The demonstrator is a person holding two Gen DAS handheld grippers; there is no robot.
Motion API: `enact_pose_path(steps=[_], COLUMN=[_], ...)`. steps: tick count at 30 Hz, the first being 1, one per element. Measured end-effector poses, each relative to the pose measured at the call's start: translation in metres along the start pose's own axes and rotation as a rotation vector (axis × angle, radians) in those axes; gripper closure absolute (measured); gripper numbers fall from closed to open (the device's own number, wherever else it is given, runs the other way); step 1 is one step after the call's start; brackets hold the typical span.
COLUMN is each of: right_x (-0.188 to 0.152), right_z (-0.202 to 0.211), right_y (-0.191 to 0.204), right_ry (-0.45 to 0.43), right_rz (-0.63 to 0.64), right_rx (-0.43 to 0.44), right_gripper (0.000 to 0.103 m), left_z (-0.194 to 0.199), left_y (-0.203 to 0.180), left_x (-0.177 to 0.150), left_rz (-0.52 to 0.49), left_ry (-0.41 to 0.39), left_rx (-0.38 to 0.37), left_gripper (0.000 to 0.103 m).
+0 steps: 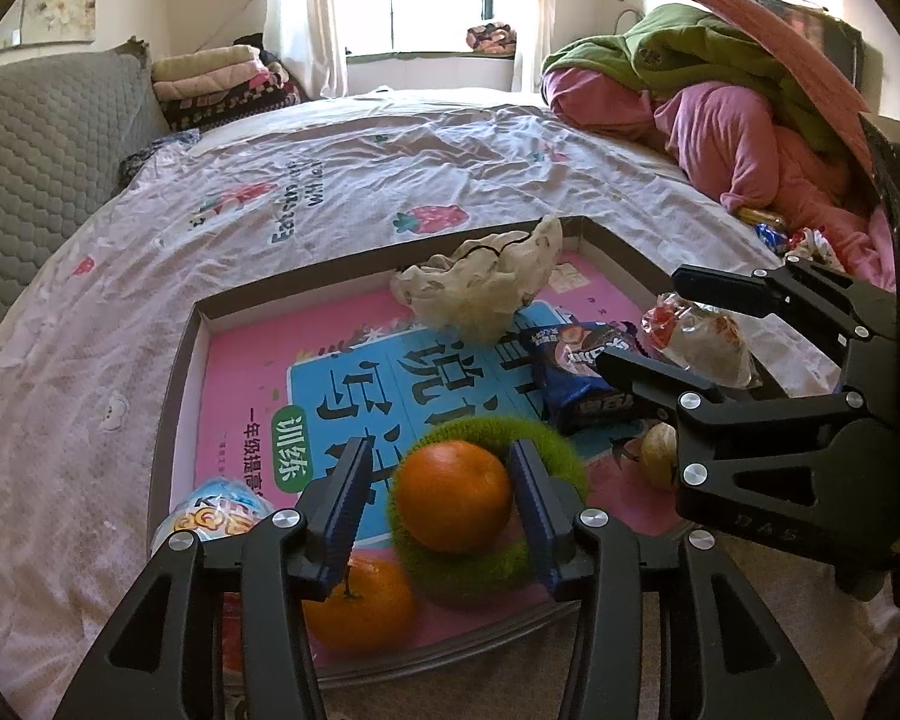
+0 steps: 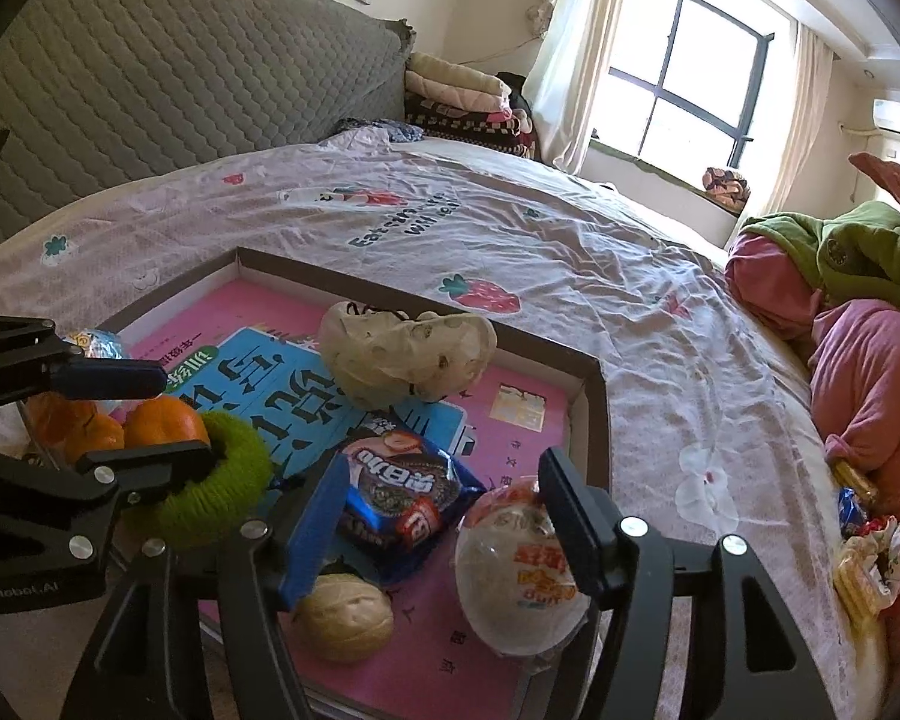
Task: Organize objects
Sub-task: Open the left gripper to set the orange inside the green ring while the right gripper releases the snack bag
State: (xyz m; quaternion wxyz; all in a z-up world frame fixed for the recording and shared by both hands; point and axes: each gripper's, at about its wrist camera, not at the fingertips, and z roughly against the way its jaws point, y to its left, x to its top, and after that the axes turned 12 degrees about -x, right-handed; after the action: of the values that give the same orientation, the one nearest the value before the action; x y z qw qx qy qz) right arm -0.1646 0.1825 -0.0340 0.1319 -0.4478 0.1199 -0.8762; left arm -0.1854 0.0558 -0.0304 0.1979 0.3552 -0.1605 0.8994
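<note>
A shallow cardboard tray [image 1: 180, 360] with a pink printed floor lies on the bed. In it an orange [image 1: 453, 495] rests on a green fuzzy ring [image 1: 546, 438]. My left gripper [image 1: 441, 507] stands open around this orange, with a gap at the left pad. A second orange [image 1: 360, 606] lies just below. My right gripper [image 2: 441, 522] is open over a blue cookie packet [image 2: 408, 504] and a clear-wrapped round snack [image 2: 510, 576], its right finger against the wrapper. The left wrist view shows the right gripper [image 1: 672, 330] at that snack [image 1: 702, 336].
A crumpled cream bag [image 1: 480, 294] sits at the tray's far side. A pale round ball [image 2: 345, 618] and a blue-yellow packet [image 1: 216, 516] lie near its front. Loose snack wrappers [image 2: 864, 546] and a pile of pink and green clothes [image 2: 858, 360] are on the right.
</note>
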Motion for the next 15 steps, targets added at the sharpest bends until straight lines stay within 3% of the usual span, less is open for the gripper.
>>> enact_pose_path(steps=[4,12,15], right_x=[0.0002,0.0005,0.0013], right_z=[0.0015,0.0026,0.0045], right_y=[0.0003,0.0011,-0.0003], right_ry=[-0.002,-0.004,-0.009], right_rz=[0.001,-0.006,-0.013], right_rx=[0.009,0.018,0.022], right_gripper=[0.038,0.038,0.038], left_z=[0.0013,0.0036,0.0075], left_y=[0.0007,0.0022,0.0016], left_x=[0.001,0.0023,0.0032], left_rz=[0.002,0.008,0.006], left_ry=[-0.007,-0.013,-0.022], left_rx=[0.003,0.008,0.01], left_gripper=[0.048,0.048,0.042])
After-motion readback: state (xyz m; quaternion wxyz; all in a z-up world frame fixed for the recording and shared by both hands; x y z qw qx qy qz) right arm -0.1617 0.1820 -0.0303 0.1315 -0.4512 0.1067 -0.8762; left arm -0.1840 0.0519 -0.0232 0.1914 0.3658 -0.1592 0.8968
